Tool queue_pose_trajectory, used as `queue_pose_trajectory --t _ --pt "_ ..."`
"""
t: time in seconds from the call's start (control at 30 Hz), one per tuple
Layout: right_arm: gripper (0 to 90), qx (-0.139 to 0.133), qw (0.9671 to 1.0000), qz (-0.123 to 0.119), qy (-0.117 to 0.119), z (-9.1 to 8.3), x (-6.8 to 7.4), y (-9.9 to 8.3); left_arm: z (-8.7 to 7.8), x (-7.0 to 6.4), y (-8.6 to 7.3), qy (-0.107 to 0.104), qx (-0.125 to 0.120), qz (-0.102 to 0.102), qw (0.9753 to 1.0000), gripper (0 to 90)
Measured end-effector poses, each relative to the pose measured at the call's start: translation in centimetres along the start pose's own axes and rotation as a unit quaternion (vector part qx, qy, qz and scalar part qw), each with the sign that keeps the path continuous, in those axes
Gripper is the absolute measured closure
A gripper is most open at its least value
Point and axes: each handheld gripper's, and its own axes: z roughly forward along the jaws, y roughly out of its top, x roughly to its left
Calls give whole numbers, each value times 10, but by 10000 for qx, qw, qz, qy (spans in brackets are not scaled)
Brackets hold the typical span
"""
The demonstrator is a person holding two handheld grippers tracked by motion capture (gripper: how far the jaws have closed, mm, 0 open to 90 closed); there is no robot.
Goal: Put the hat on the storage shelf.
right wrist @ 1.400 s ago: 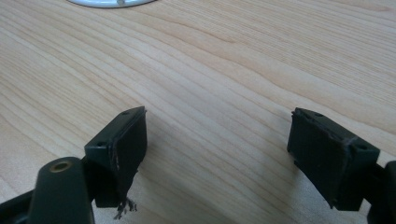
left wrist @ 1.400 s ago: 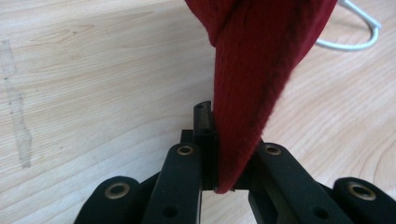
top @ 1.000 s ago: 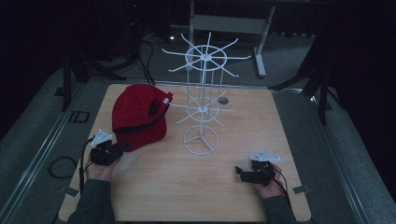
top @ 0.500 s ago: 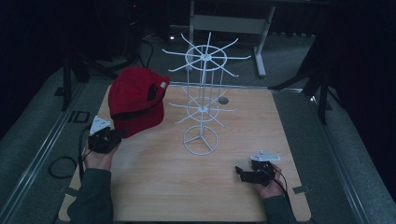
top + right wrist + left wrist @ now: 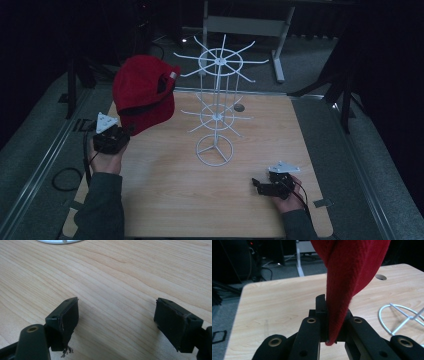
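Observation:
A red cap (image 5: pixel 141 92) hangs in the air above the table's left side, left of a white wire rack (image 5: pixel 216 100). My left gripper (image 5: pixel 120 134) is shut on the cap's lower edge, and in the left gripper view the red cloth (image 5: pixel 347 282) rises from between the black jaws (image 5: pixel 329 325). The rack stands on a ring base (image 5: pixel 214 150) with thin hooks spreading out at two levels. Low over the wood near the table's front right, my right gripper (image 5: pixel 258 185) is open, and its two pads (image 5: pixel 67 315) stand far apart with nothing between them.
The wooden table (image 5: pixel 165 200) has a round cable hole (image 5: pixel 239 107) behind the rack. A metal table frame (image 5: pixel 245 25) stands on the carpet beyond the far edge. A black cable loop (image 5: pixel 65 178) lies on the floor at the left.
My left gripper has lifted the red cap off the table and carried it up and slightly left. The right gripper has stayed in place.

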Motion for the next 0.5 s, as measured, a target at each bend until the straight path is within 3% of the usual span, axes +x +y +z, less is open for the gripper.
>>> queue_pose_trajectory --t 0.23,0.5 --pt "197 -4 10000 -11 1 0 0 0 -9 -1 13 183 -138 77 9997 860" --pt "197 -9 10000 -7 5 0 0 0 -18 -2 29 322 -303 33 9990 860"
